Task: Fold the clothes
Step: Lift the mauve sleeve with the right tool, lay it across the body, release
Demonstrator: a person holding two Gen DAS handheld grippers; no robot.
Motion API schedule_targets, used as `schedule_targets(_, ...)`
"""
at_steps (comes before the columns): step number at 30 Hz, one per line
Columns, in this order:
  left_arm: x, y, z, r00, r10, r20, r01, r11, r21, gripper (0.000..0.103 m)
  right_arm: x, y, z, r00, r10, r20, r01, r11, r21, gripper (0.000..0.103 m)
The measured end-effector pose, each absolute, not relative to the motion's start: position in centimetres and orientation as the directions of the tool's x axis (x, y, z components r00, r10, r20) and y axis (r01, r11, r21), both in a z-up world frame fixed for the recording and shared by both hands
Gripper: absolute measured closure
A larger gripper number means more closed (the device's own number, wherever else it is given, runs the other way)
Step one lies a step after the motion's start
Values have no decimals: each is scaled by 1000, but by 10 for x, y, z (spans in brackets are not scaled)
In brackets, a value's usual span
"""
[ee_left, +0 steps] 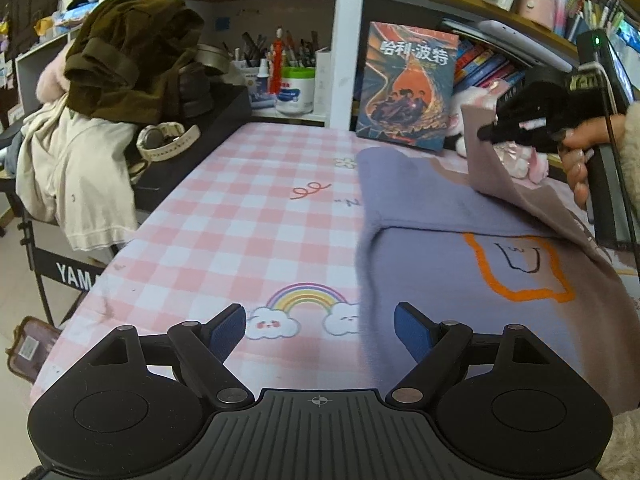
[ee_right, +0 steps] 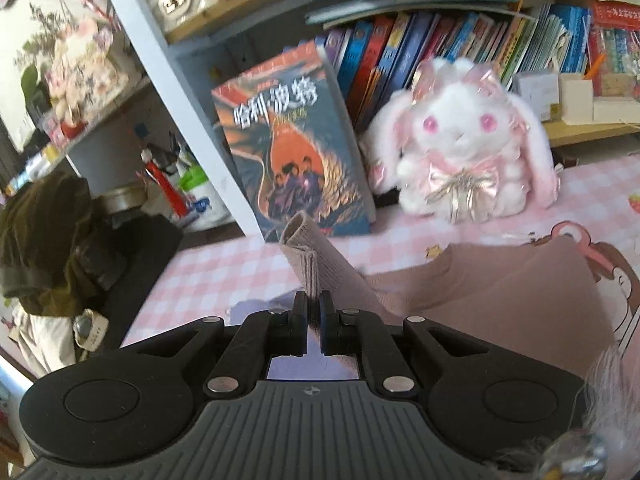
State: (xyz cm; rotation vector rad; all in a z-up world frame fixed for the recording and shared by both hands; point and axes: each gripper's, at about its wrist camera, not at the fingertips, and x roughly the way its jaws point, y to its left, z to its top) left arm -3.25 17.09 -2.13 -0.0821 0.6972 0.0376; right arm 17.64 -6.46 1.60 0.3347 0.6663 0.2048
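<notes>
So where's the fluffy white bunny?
In the right wrist view the bunny sits at the back right of the pink checked table, against the bookshelf, just right of the upright book.

I count one purple sweater point(ee_left: 460, 280) on the surface point(ee_left: 224, 216), one upright book point(ee_left: 408, 84) behind it, one plush bunny point(ee_right: 460, 140) beside that book, and my two grippers.
</notes>
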Motion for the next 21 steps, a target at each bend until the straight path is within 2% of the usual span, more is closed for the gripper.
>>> schedule_targets(5, -31, 176, -23, 765, -4, -644, -49, 997, -65, 19, 178, -51, -1, 730, 296, -616, -84, 933, 350, 97)
schedule_targets(7, -30, 174, -23, 765, -16, -643, -33, 997, -65, 19, 178, -46, -6, 711, 313, -630, -104, 932, 346, 92)
schedule_targets(8, -29, 173, -23, 767, -22, -641, -26, 998, -65, 19, 177, -43, -8, 699, 322, -638, -116, 932, 343, 83)
schedule_targets(9, -28, 172, -23, 768, -27, -639, -18, 998, -65, 19, 176, -41, -9, 688, 330, -646, -133, 933, 335, 65)
schedule_targets(11, -26, 170, -22, 771, -39, -636, -4, 998, -66, 19, 168, -40, -8, 689, 334, -643, -160, 936, 314, 55)
schedule_targets(15, -22, 165, -21, 770, -64, -635, 20, 997, -76, 19, 147, -48, 0, 694, 331, -639, -181, 940, 290, 48)
schedule_targets(21, -11, 168, -28, 742, -83, -665, -8, 991, -132, 19, 95, -96, 2, 706, 257, -660, -122, 962, 244, 46)
